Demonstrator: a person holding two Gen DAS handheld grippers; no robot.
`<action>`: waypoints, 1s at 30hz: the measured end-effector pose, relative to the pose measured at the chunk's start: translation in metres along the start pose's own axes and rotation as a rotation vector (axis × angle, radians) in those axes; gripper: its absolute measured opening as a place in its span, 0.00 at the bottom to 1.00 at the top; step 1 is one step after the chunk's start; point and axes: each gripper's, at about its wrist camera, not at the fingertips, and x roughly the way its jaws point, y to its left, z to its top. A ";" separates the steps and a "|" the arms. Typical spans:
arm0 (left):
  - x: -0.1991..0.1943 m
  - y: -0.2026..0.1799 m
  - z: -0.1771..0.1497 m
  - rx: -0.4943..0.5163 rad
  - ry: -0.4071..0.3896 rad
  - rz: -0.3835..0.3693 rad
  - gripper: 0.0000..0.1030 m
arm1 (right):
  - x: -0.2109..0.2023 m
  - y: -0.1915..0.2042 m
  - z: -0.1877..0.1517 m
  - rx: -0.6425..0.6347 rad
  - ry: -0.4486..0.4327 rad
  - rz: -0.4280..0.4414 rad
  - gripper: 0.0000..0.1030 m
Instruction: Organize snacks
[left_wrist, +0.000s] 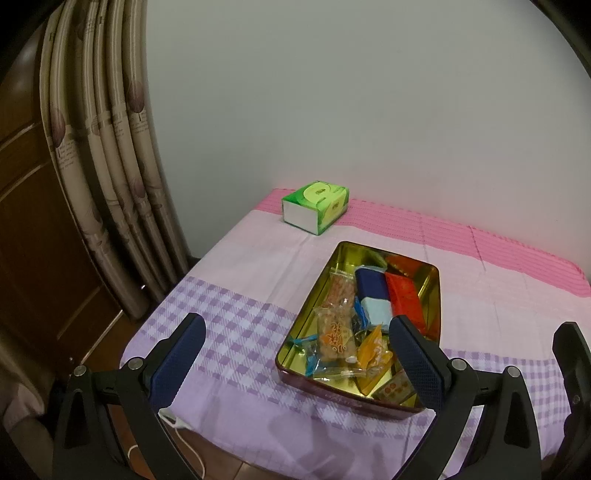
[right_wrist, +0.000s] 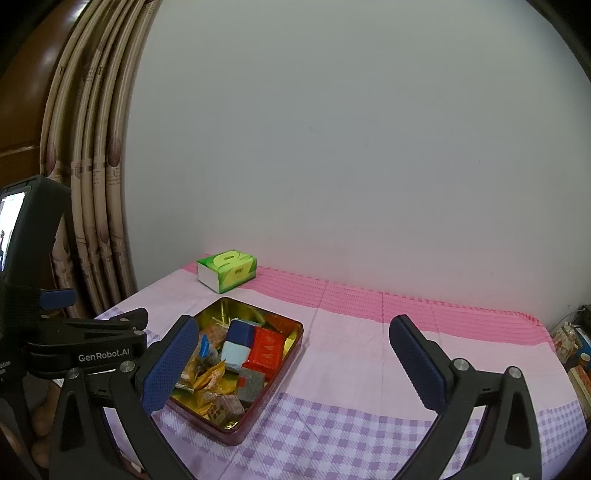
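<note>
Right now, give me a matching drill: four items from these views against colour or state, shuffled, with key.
Items:
1. tissue box
2. tin
3. left tool
4. square packet

Colour or state:
A. red, lying in the tin
B. green, by the wall
C. gold inside, holding snacks
D. open, holding nothing

Pairs: 1-B, 2-C, 3-D, 4-A

A table (right_wrist: 369, 350), seemingly draped in a pink-and-purple checked cloth (left_wrist: 240, 280), is being occupied by a green tissue box (left_wrist: 316, 206) near the wall and a gold-lined snack tin (left_wrist: 432, 291) nearer the front edge.
</note>
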 end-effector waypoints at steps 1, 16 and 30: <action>0.001 0.000 0.000 0.000 0.000 0.001 0.96 | 0.000 0.000 0.000 0.000 0.000 0.000 1.00; 0.001 0.000 -0.001 -0.002 0.007 0.009 0.96 | 0.002 0.000 -0.003 0.004 0.005 0.002 1.00; 0.005 0.001 -0.001 -0.002 0.024 0.027 0.96 | 0.005 0.000 -0.005 0.016 0.011 0.009 1.00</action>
